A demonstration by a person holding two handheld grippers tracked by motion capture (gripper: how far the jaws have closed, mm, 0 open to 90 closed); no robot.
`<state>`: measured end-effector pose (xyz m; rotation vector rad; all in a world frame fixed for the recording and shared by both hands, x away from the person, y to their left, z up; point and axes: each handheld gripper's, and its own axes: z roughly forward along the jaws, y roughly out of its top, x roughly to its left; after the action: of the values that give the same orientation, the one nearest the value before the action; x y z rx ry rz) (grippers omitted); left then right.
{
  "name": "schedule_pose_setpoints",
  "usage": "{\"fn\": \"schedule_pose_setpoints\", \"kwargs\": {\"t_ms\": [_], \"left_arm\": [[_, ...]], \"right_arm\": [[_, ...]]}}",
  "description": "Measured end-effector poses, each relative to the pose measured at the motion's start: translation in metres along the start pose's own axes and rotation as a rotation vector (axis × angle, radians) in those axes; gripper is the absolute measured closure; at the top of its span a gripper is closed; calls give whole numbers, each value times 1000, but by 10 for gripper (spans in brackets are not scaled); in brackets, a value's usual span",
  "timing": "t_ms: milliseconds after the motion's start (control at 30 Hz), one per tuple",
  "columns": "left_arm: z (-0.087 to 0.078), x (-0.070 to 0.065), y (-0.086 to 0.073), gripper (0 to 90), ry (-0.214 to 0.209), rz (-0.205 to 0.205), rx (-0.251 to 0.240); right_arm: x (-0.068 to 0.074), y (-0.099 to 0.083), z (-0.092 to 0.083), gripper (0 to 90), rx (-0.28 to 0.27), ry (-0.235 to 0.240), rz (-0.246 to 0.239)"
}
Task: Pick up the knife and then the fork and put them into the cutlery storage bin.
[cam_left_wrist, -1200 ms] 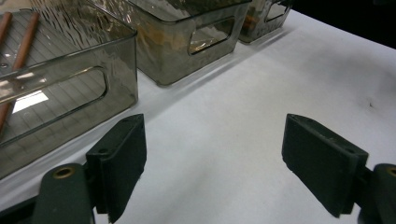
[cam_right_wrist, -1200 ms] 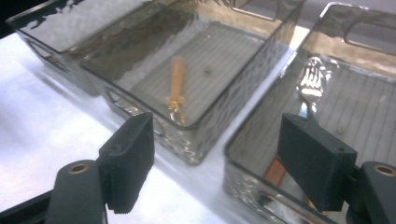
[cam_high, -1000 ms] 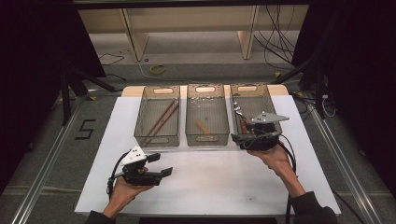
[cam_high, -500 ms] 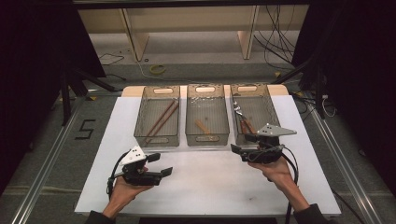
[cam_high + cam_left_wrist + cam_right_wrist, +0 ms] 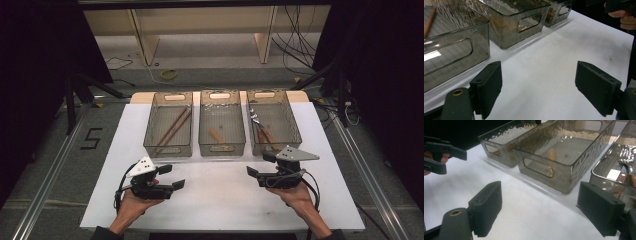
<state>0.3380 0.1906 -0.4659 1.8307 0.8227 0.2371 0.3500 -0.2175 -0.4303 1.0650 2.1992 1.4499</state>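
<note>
Three smoky clear bins stand in a row at the far side of a white mat (image 5: 220,200). The left bin (image 5: 167,150) holds brown chopsticks (image 5: 172,128). A short wooden piece (image 5: 216,135) lies in the middle bin (image 5: 221,149). Forks with wooden handles (image 5: 260,128) are in the right bin (image 5: 296,135). My left gripper (image 5: 171,177) (image 5: 539,90) hovers open over the mat, nothing between its jaws. My right gripper (image 5: 260,165) (image 5: 539,210) is just in front of the right bin; its jaws have just been opening and nothing is between them.
The near half of the mat is bare white. In the right gripper view the left gripper (image 5: 444,152) is at the far left. The left gripper view has the right hand (image 5: 624,17) at its top right. Metal rails and a shelf frame (image 5: 145,35) lie beyond the table.
My right gripper drew back from over the right bin toward the person and sank to just above the mat. The left gripper stayed where it was.
</note>
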Motion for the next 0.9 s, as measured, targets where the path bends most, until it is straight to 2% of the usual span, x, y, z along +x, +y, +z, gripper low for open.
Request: {"fn": "schedule_pose_setpoints", "kwargs": {"t_ms": [200,633,900], "left_arm": [[0,0,0,210,-2,-1,0],[-1,-3,-2,209,-16,-1,4],[-1,-5,-2,209,-23,-4,3]], "right_arm": [[3,-5,-6,161,-15,-2,7],[8,-23,-14,158,-9,-4,0],[7,-32,-20,160,-5,-24,10]]}}
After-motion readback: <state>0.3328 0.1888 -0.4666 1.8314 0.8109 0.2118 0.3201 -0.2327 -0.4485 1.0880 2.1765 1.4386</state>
